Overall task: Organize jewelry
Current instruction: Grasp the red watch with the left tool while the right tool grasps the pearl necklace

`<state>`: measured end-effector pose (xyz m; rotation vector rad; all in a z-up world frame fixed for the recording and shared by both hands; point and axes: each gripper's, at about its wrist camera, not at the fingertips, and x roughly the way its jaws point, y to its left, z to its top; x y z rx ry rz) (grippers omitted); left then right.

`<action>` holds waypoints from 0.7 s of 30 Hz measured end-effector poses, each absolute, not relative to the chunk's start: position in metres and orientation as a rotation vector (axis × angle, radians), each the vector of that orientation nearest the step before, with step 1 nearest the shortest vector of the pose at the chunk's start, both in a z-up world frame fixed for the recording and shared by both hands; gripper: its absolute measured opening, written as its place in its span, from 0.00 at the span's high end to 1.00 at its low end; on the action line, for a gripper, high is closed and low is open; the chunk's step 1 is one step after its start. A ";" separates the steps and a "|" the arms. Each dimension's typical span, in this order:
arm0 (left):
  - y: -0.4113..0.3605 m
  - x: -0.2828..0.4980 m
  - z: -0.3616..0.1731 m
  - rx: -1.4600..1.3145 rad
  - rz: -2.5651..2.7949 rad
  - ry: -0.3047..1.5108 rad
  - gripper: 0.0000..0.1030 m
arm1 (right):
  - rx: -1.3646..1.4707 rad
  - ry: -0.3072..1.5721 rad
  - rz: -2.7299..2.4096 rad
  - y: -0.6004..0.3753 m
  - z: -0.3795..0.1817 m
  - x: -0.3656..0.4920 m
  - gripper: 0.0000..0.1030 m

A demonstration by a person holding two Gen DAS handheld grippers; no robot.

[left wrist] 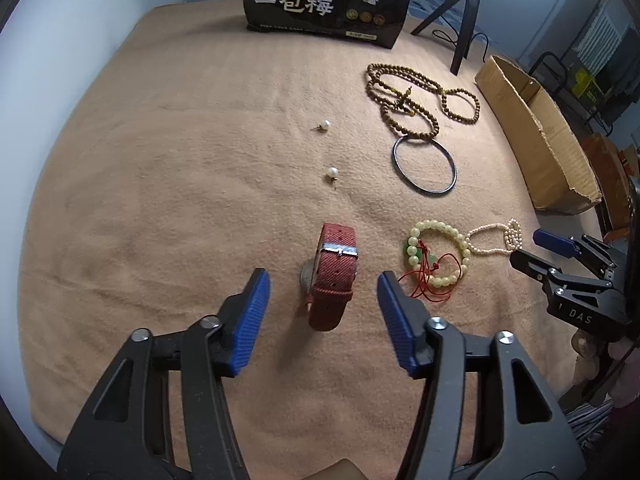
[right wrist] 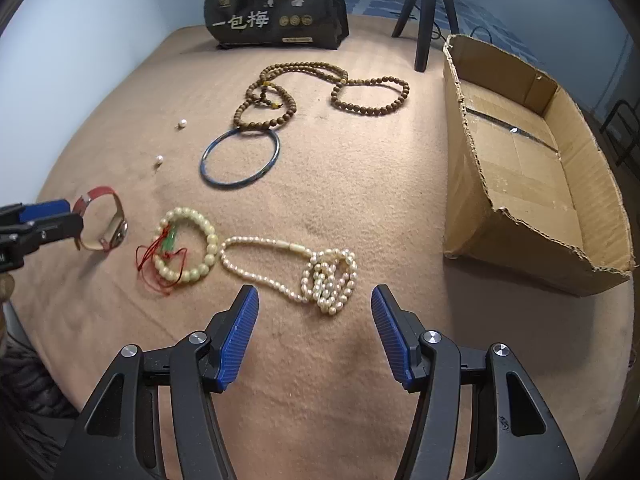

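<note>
A red-strapped watch [left wrist: 334,276] stands on edge on the tan blanket, between the blue pads of my left gripper [left wrist: 323,280]; the pads stand apart from it on both sides, so it is open. My right gripper [right wrist: 314,292] is open too, its fingers on either side of the bunched end of a cream pearl necklace [right wrist: 330,276] without touching it. Left of the necklace lies a pale bead bracelet [right wrist: 208,248] with red cord. The watch [right wrist: 106,220] and left gripper [right wrist: 76,216] show at the right wrist view's left edge.
Farther back lie a dark bangle [right wrist: 240,182], a brown wooden bead necklace [right wrist: 362,110] and two pearl earrings [left wrist: 326,124] [left wrist: 332,172]. An open cardboard box [right wrist: 520,160] sits at the right. A black bag [right wrist: 276,4] and a tripod [right wrist: 424,8] stand at the back.
</note>
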<state>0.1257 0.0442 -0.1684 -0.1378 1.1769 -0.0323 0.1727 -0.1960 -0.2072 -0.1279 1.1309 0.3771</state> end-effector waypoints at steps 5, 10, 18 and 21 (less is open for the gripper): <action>0.041 0.133 -0.176 -0.129 -0.036 1.199 0.56 | -0.149 1.141 0.374 -0.190 -0.214 0.180 0.44; 0.045 0.138 -0.185 -0.148 -0.025 1.222 0.68 | -0.173 1.169 0.360 -0.186 -0.227 0.184 0.44; 0.044 0.141 -0.189 -0.149 -0.032 1.226 0.80 | -0.145 1.169 0.381 -0.187 -0.229 0.188 0.84; 0.045 0.142 -0.188 -0.160 -0.029 1.223 0.80 | -0.155 1.166 0.394 -0.186 -0.228 0.188 0.87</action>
